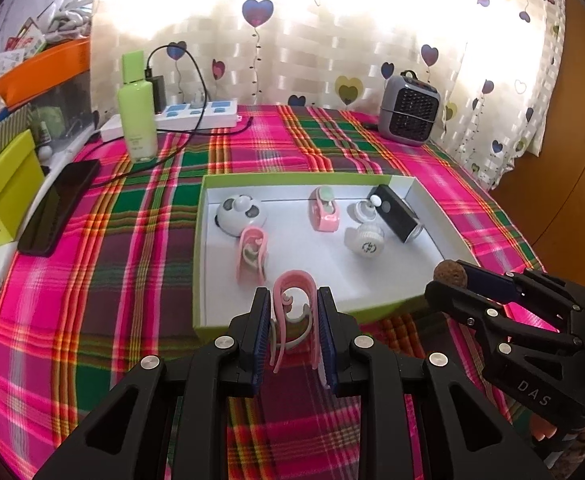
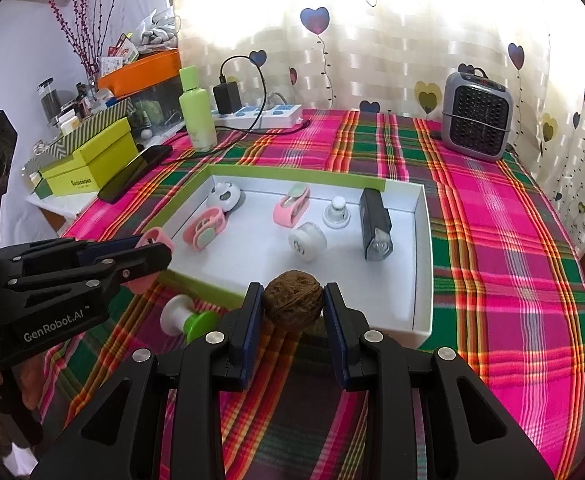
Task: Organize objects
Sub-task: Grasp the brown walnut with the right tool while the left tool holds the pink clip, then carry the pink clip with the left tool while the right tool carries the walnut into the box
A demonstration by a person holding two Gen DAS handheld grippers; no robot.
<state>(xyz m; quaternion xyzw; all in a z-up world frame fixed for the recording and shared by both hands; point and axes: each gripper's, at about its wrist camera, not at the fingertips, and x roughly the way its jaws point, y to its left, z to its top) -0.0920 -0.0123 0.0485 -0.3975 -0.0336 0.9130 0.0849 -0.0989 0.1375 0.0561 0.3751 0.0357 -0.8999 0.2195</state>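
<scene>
Plaid bench (image 1: 140,240), both grippers loaded at the tray (image 1: 200,240)
Left gripper (image 1: 294,320) jaws clamp a pink clip (image 1: 292,296), right gripper (image 2: 293,308) jaws pinch a walnut (image 2: 293,300); next up, probably dropping both inside.

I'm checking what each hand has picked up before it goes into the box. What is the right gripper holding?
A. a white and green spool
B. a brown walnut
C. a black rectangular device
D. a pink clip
B: in the right wrist view the right gripper is closed on the brown walnut, held over the near edge of the box; the pink clip is in the left gripper.
</scene>
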